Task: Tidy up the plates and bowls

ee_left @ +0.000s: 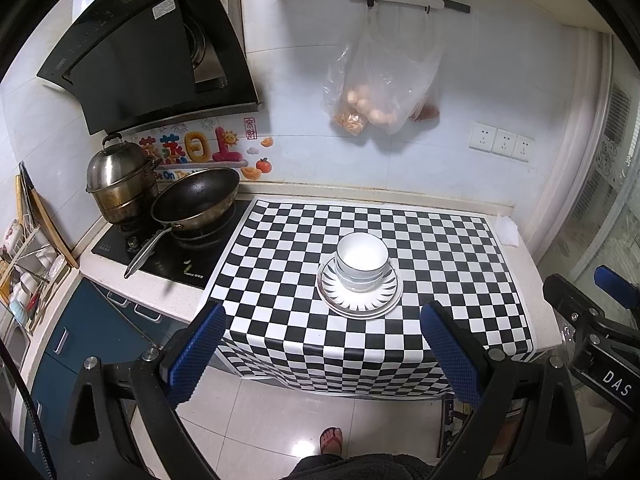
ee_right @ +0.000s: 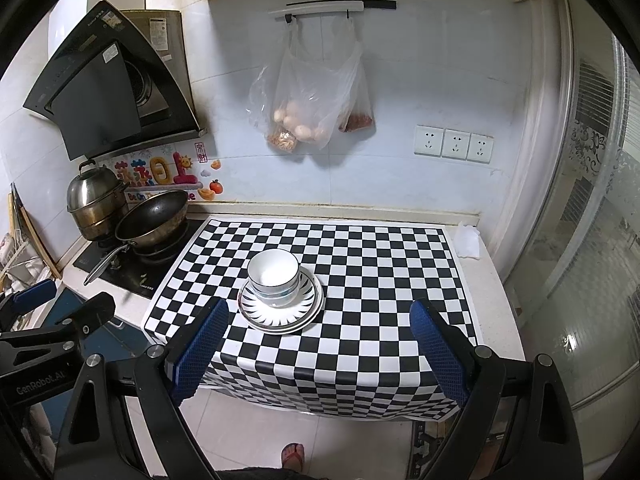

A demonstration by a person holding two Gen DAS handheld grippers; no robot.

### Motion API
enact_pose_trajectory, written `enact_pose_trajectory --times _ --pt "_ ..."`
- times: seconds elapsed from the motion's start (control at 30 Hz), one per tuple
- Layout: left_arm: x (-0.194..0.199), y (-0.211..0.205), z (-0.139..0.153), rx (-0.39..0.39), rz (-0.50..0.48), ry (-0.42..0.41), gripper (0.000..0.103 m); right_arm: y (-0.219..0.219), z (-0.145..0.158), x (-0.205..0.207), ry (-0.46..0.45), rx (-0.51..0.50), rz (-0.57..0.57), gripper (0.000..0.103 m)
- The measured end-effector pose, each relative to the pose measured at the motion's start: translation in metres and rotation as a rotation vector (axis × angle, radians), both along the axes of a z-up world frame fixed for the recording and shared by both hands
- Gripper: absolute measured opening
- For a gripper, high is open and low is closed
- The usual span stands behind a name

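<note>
White bowls (ee_left: pixel 362 262) (ee_right: pixel 274 276) sit nested on a stack of plates (ee_left: pixel 360 300) (ee_right: pixel 282 314) with a black ray pattern, in the middle of the checkered cloth (ee_left: pixel 440 264) (ee_right: pixel 380 280). My left gripper (ee_left: pixel 324 354) hangs open in front of the counter edge, well short of the stack, with nothing between its blue pads. My right gripper (ee_right: pixel 320 350) is also open and empty, held back from the counter, the stack lying ahead and slightly left of its centre. Each gripper shows at the edge of the other's view.
A black pan (ee_left: pixel 196 200) (ee_right: pixel 152 220) and a steel steamer pot (ee_left: pixel 118 184) (ee_right: pixel 96 204) stand on the hob at the left. Plastic bags of food (ee_left: pixel 376 88) (ee_right: pixel 308 112) hang on the wall. A dish rack (ee_left: pixel 24 272) is far left. A sandalled foot (ee_left: pixel 331 440) stands on the floor.
</note>
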State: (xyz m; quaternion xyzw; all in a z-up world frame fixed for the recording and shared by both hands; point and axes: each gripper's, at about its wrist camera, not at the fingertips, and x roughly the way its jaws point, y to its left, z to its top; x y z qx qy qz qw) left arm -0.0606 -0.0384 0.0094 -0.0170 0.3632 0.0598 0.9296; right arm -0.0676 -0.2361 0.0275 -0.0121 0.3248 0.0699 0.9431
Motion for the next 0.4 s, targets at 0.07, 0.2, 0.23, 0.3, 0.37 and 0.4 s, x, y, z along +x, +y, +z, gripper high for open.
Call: enact_pose_trajectory --times 0.07,0.2,0.23,0.3,0.37,0.4 --pt "0.0002 0.0000 -0.0001 0.002 -0.001 0.001 0.100 -0.0004 0.0010 0.0001 0.001 0.001 0.000 0.094" --pt "-0.0002 0.0001 -0.0003 0.000 -0.001 0.005 0.100 -0.0023 0.0027 0.0001 0.002 0.001 -0.004 0.094" --pt "-0.0010 -0.0006 0.0002 0.000 0.001 0.007 0.100 -0.0022 0.0025 0.0003 0.001 0.000 -0.004 0.094" --pt "-0.0023 0.0001 0.0010 0.001 0.002 0.005 0.100 -0.0023 0.0024 0.0004 0.003 0.002 -0.002 0.094" --pt "-0.0016 -0.0009 0.0008 0.003 0.002 0.004 0.100 -0.0022 0.0024 0.0002 0.002 0.000 -0.001 0.094" --pt "-0.0018 -0.0012 0.0012 0.004 0.002 0.003 0.100 -0.0028 0.0021 0.0005 0.002 0.001 -0.001 0.094"
